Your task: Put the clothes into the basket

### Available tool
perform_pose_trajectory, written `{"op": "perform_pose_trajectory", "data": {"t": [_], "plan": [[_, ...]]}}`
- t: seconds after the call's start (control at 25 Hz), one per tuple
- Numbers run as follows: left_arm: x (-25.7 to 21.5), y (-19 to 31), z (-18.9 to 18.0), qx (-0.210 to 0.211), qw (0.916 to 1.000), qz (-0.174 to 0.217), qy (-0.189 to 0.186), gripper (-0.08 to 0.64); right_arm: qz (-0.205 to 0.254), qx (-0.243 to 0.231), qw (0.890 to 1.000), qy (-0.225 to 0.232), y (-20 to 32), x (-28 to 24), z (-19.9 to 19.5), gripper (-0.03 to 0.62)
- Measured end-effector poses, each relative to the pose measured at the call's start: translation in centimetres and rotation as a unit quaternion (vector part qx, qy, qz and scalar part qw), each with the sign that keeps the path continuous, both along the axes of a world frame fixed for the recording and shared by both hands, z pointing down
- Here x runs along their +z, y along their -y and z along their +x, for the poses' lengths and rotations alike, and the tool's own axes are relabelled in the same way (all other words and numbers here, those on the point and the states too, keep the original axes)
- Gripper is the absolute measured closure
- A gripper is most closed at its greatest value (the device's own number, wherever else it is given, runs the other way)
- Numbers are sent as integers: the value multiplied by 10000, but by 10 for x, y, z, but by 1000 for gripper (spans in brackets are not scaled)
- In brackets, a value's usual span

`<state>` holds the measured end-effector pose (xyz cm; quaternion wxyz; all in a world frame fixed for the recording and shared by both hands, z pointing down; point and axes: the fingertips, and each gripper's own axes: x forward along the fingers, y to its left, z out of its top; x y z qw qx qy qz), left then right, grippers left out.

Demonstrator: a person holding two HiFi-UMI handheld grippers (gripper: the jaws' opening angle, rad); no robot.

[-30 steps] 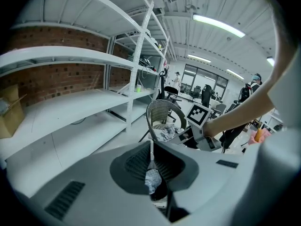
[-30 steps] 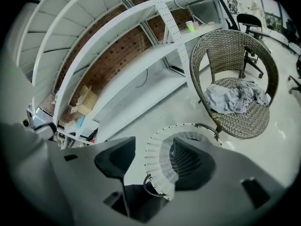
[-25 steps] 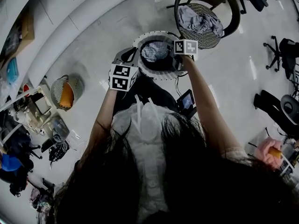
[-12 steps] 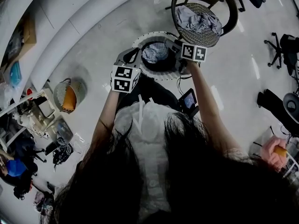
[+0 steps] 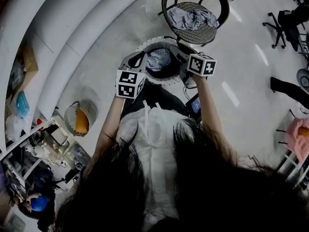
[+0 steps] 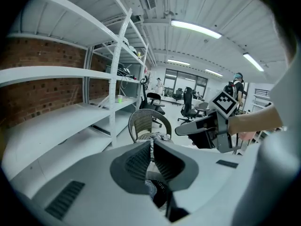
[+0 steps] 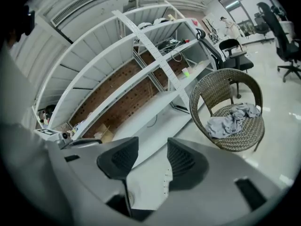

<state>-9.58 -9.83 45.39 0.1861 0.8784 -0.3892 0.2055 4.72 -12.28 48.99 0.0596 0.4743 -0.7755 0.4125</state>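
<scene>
Jaws first: left gripper (image 6: 151,149) is holding its pads almost together on nothing, while right gripper (image 7: 149,160) is standing spread and empty, its jaws having just been closing a little; both are hanging at the near rim of the basket (image 5: 166,81), which is already carrying one grey garment (image 5: 158,59). Farther off, clothes (image 7: 233,119) are lying heaped on the wicker chair (image 7: 221,86), ahead and right of the right jaws, the nearer hand by my reckoning; the heap is running its long axis across the seat, pointing no clear way.
</scene>
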Motion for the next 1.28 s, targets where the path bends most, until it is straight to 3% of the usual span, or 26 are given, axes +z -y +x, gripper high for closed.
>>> {"op": "perform_pose_trajectory", "data": {"t": [0.32,0.72,0.88,1.04,1.28], "plan": [[-4,-9,30,929,9956,97,-91,529,347,372,9973,-528,-31,-14,3,448],[-8,-22,66,1405,9897,118,-246,529,303,809,9940,-673,-53,-19,35,457],[-9,-19,83,1376,9899,122,-321,529,315,813,9934,-744,-46,-23,57,456],[-7,-9,100,1181,9923,92,-357,529,305,529,9930,-1014,-30,-26,82,456],[3,12,144,604,9975,17,-355,529,322,0,9893,-1425,5,-20,153,456]]}}
